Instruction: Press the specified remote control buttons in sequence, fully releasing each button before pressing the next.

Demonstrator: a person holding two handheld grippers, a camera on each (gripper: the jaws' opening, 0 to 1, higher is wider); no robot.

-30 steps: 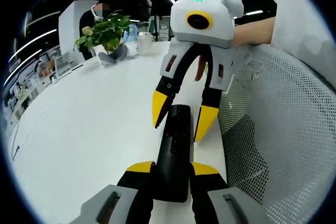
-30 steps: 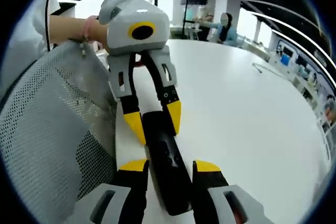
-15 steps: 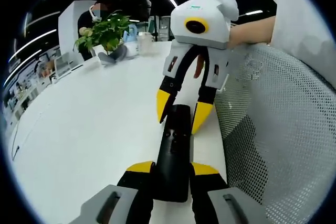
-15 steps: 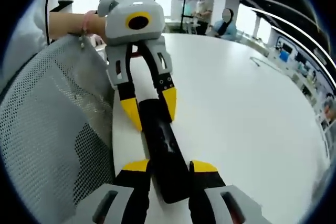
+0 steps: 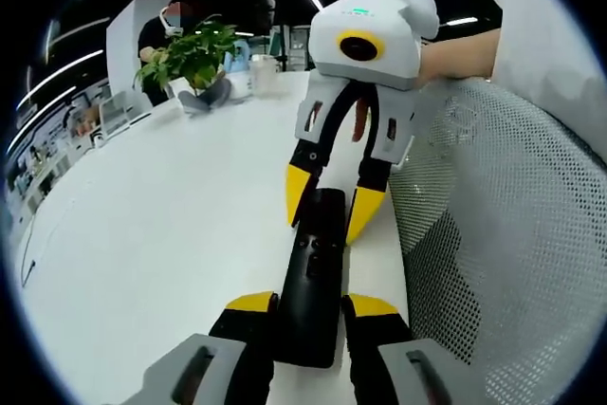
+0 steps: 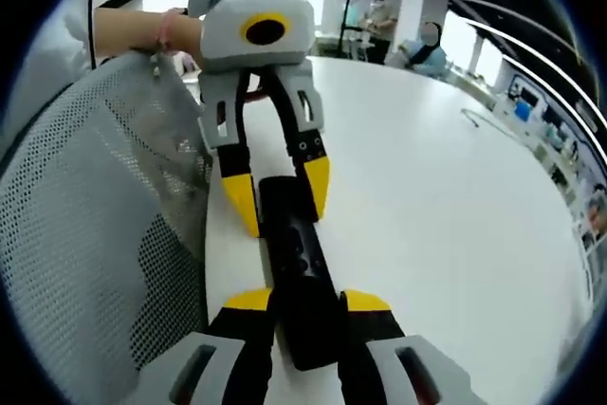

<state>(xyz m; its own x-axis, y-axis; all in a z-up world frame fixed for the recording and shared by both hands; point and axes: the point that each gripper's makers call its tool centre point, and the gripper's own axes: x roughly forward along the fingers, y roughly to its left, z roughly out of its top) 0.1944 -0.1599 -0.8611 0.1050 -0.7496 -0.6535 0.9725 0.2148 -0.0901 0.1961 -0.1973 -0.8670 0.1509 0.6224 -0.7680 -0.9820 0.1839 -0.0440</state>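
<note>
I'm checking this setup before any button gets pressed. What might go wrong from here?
1. The remote lies near the table edge beside a mesh chair; a push might slide it off.
2. The left gripper and right gripper both straddle its ends, so pulling apart or twisting may tilt it.
3. Yellow tips could hit neighbouring buttons.

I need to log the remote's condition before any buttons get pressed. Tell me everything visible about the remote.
The remote is a long, slim black bar, plastic by its look, with small dark buttons near its middle. It lies flat on the white table, close to the edge beside a mesh chair back. The left tool brackets one end and the right tool the other, yellow tips on either side. Whether the tips press it cannot be told.
</note>
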